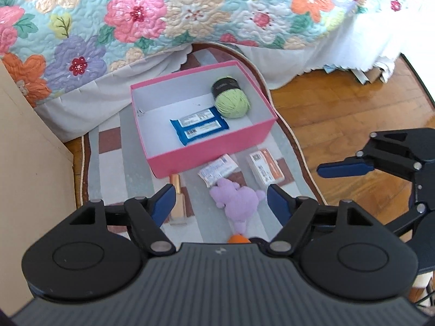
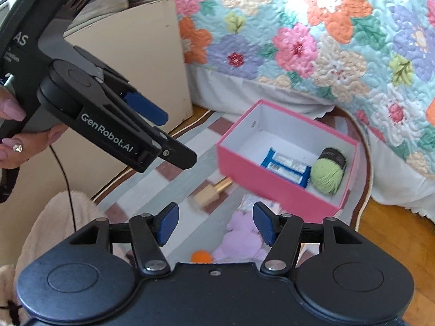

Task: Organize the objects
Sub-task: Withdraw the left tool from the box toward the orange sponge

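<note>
A: Left wrist view. Report the tool state and the work area.

B: The left gripper [image 1: 218, 203] has its jaws spread, with nothing between the pads. It hangs above the near edge of the rug [image 1: 108, 179]. The pink box [image 1: 209, 149] sits in the middle of the rug. Inside are a blue packet [image 1: 199, 125] and a ball of green yarn [image 1: 232, 100], the yarn toward the far right corner.

A: What is not yet boxed?

B: Four things lie on the rug along the box's near wall: a gold bottle [image 1: 178, 201], a white packet [image 1: 217, 169], an orange and white packet [image 1: 265, 169] and a purple plush toy [image 1: 239, 203]. The plush lies directly below the spread jaws.

A: Right wrist view.

B: The right gripper [image 2: 214, 222] is also spread and empty, raised over the same plush toy [image 2: 244, 233]. The other gripper crosses the upper left of the view, held by a hand [image 2: 16, 133].

A: Step in hand?

B: Judged as between picks: both tools are free and part of the load is in the box. The next move calls for lowering one gripper onto a loose thing, most likely the plush, closing on it, then lifting clear of the box wall.

A: Obstructions?

B: The white packet touches the plush's far end, so a wide grip may catch it. The flowered quilt [image 1: 163, 13] overhangs beyond the box; a cream cabinet [image 2: 141, 54] stands at the rug's left edge. The two tools are near each other.
</note>
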The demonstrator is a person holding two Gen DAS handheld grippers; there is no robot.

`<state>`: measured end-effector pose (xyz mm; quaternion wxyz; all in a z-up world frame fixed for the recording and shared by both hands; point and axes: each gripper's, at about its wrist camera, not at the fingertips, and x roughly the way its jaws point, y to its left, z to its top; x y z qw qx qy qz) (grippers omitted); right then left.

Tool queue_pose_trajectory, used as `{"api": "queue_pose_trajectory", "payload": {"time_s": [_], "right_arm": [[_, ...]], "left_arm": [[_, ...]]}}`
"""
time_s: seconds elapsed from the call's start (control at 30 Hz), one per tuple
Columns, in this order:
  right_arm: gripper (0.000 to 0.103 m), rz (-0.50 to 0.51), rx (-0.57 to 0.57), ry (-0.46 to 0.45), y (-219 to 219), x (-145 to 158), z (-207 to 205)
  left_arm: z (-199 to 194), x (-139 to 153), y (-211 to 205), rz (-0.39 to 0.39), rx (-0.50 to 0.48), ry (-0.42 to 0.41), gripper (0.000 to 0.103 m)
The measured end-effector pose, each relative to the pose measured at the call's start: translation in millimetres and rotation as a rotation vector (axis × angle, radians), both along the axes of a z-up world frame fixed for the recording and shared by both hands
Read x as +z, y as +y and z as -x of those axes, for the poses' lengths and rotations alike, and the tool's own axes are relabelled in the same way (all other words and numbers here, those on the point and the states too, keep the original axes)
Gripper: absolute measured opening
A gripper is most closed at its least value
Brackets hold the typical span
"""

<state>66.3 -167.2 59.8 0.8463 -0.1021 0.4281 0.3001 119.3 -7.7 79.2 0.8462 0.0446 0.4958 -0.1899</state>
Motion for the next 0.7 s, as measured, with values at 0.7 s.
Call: {"api": "queue_pose_trajectory", "payload": {"time_s": [0.7], "right_arm": [[0.066, -0.022, 0.006, 0.185, -2, -43, 34]], "left_arm": [[54, -41, 0, -0.018, -0.041, 0.083, 0.076]]}}
